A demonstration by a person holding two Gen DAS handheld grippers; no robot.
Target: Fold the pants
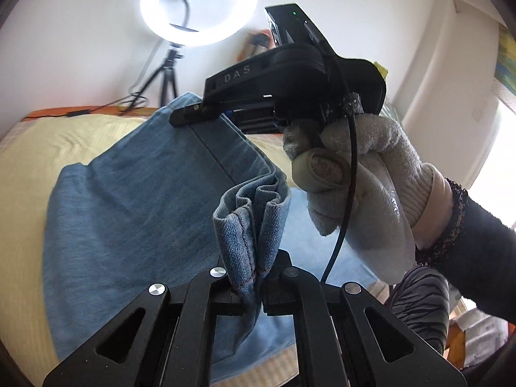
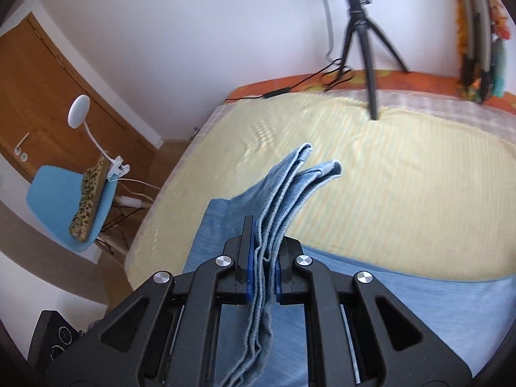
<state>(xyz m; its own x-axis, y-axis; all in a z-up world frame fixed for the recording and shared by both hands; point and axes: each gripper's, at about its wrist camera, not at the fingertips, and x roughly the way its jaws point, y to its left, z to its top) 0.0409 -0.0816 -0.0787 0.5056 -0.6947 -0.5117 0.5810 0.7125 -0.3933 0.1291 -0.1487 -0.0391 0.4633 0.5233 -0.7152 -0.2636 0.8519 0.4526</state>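
Both grippers clamped on blue denim pants, lifted off the yellow bedspread. Left gripper fully closed, bunched hem layers pinched between its fingers and fanning just ahead of them. Right gripper nearly closed on several stacked hem edges, blue pads of its fingers pressing them; seen from the left wrist, its tips bite the far top edge, gloved hand on the handle. Likely reason: 2 corners gripped so the cloth hangs flat for folding over. Rest of the pants draped below and behind both grippers on the bed. Ahead of the fingers, wide bare bedspread; tripod leg of the ring light standing at the far edge, bed edge off to the left side.
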